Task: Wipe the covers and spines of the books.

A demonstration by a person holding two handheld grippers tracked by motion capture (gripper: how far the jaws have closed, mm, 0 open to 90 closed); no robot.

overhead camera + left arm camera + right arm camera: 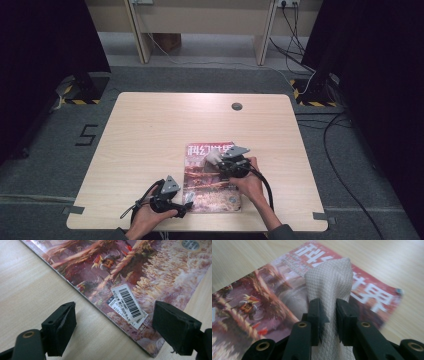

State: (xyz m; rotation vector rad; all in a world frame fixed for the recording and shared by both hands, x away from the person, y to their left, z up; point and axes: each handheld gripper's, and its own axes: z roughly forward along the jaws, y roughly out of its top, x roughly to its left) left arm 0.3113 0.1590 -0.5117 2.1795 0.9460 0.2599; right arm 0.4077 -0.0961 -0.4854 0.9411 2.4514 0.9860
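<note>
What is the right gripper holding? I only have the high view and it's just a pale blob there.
Observer: A white textured cloth, pinched between the right gripper's fingers.
Operator: Over the magazine?
Observer: Yes, above the magazine's title end, with large white characters behind the cloth.
Operator: And the left gripper?
Observer: The left gripper is open, straddling the magazine's corner beside a barcode sticker; nothing is gripped.

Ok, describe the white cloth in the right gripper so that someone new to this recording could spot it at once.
Start at the light wooden table and find the glossy magazine with the reddish-brown illustrated cover lying near its front edge. Over the magazine's title end, the right gripper pinches a white quilted cloth between its black jaws. It is the one soft, plain white thing there, with a diamond-pattern weave.
</note>
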